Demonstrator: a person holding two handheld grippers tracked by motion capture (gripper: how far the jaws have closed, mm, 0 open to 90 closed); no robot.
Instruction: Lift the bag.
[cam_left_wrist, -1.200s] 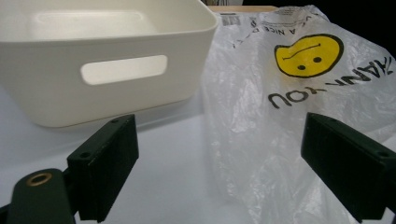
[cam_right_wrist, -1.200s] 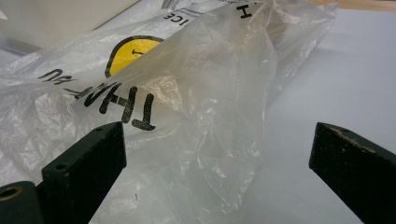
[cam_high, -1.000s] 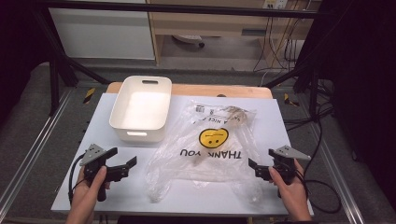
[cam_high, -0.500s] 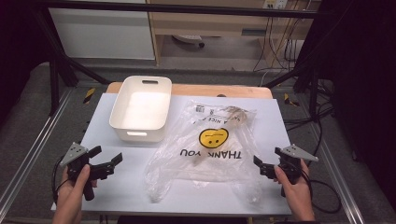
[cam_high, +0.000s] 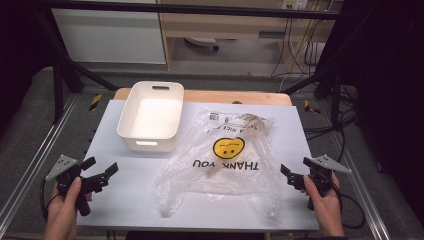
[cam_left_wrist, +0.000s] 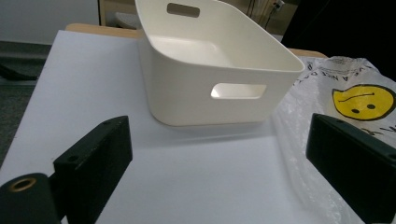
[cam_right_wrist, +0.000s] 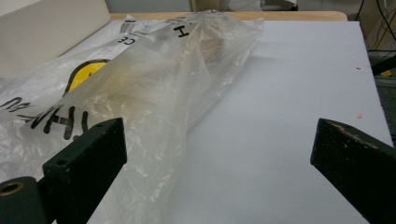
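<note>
1. The worktop (cam_high: 125, 205) is a plain white sheet laid over a wooden board whose edge shows along the far side; it is matte and bare apart from a few specks near its right edge in the right gripper view.
2. Around it the room is dim: grey floor, black frame legs, aluminium rails left and right, a white cabinet and a wooden shelf unit behind, and cables hanging at the far right.
3. A clear plastic bag (cam_high: 225, 165) lies flat and crumpled across the middle of the worktop, just beside the white bin (cam_high: 150, 116), its near edge reaching towards the person.
4. The bag carries a yellow smiley face and black capitals reading "THANK YOU", upside down from the person's side; further print near its far end looks like "HAVE A NICE DAY", though only "NICE" is fairly legible.
5. Something pale and long seems to lie inside the bag; what it is cannot be told.
6. The white bin stands at the far left, with slot handles in its end walls.
7. The left tool (cam_high: 100, 176) is held over the near left corner, jaws spread wide, gripping nothing.
8. The right tool (cam_high: 286, 172) is at the near right, just beside the bag's edge, jaws likewise wide apart and empty.
</note>
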